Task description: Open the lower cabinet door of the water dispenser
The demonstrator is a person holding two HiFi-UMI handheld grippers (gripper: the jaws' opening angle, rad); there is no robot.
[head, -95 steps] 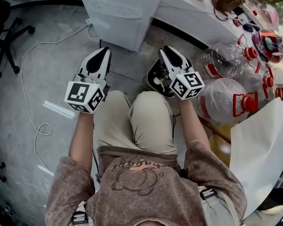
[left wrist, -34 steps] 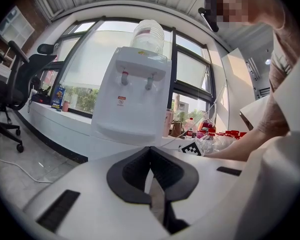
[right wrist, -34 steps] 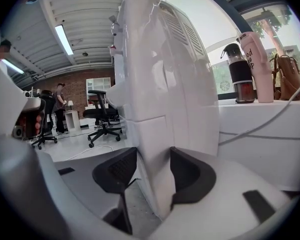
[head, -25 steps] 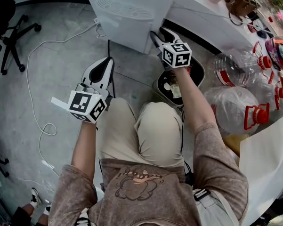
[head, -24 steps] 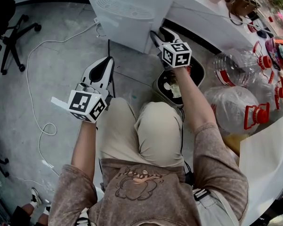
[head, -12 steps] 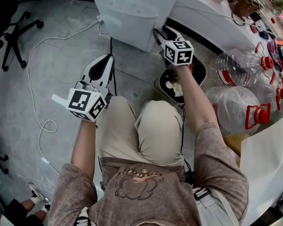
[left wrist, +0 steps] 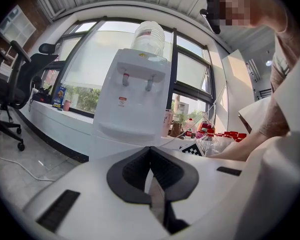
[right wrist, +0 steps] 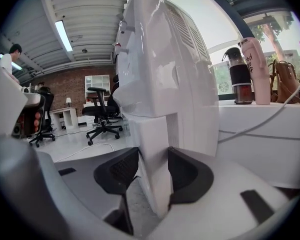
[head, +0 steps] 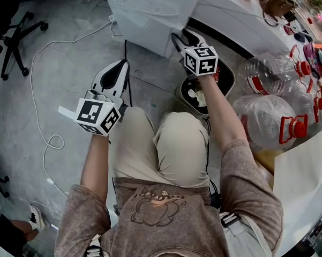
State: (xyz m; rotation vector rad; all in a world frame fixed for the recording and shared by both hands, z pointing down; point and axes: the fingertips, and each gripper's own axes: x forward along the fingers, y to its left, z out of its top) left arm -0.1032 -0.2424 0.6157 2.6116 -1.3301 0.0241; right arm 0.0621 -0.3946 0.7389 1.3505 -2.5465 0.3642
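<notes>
The white water dispenser (head: 150, 15) stands on the floor ahead of me, and it also fills the right gripper view (right wrist: 164, 74). My right gripper (head: 181, 36) is at its near right corner. There the edge of the lower cabinet door (right wrist: 152, 149) sits between the two black pads, and both pads press on it (right wrist: 153, 156). My left gripper (head: 122, 63) hovers above the floor, left of my knee and well short of the dispenser (left wrist: 135, 99). Its jaws are shut (left wrist: 150, 149) with nothing between them.
A black bin (head: 195, 98) stands just right of the dispenser, under my right forearm. Large clear water bottles (head: 262, 116) with red caps lie to the right. A white cable (head: 40, 116) runs over the floor at the left, by an office chair (head: 10, 36). A white counter (head: 236, 20) carries a pink tumbler (right wrist: 254, 69).
Since the earliest frame my right gripper has gone forward from above my knees to the dispenser's corner. Over the last second both grippers have barely moved.
</notes>
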